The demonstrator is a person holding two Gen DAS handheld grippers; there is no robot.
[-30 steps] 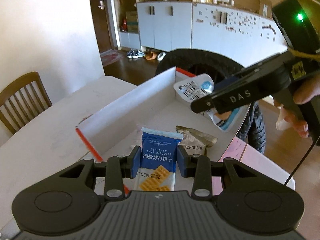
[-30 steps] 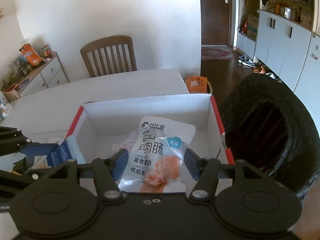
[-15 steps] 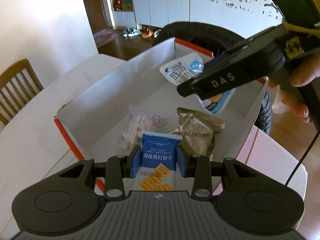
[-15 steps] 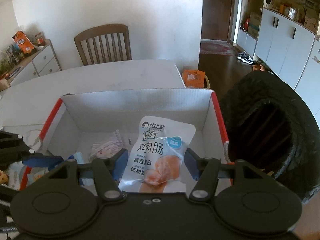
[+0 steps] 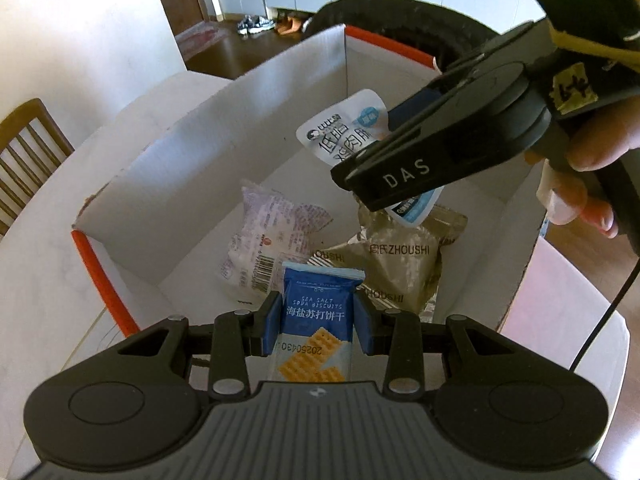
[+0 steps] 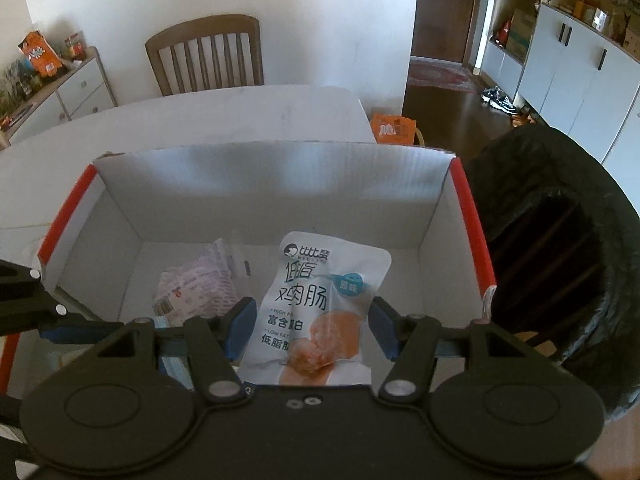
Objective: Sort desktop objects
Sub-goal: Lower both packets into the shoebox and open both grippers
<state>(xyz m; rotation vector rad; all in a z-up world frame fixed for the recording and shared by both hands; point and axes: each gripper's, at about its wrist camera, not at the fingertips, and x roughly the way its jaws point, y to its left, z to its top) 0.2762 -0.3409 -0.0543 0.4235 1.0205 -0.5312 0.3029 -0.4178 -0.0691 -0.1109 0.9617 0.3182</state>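
Note:
A white cardboard box (image 5: 200, 184) with red edges stands open on the table. My left gripper (image 5: 318, 322) is shut on a blue soda biscuit packet (image 5: 318, 308), held over the box's near end. Below it lie a pale pink packet (image 5: 268, 236) and a brown ZHOUSHI packet (image 5: 400, 264). My right gripper (image 6: 310, 330) is shut on a white chicken sausage pouch (image 6: 316, 300), hanging inside the box (image 6: 280, 176). In the left wrist view that pouch (image 5: 344, 136) sticks out from the right gripper's finger (image 5: 404, 168). The pink packet (image 6: 196, 288) shows on the box floor.
A black tyre-like ring (image 6: 560, 248) stands right of the box. A wooden chair (image 6: 204, 56) is at the white table's (image 6: 200, 116) far side. A person's hand (image 5: 580, 152) holds the right gripper's handle. White cabinets (image 6: 572, 72) line the far wall.
Both grippers have sunk and tilted down toward the box with their packets still held. The box fills more of each view, and the packets on its floor have come into sight.

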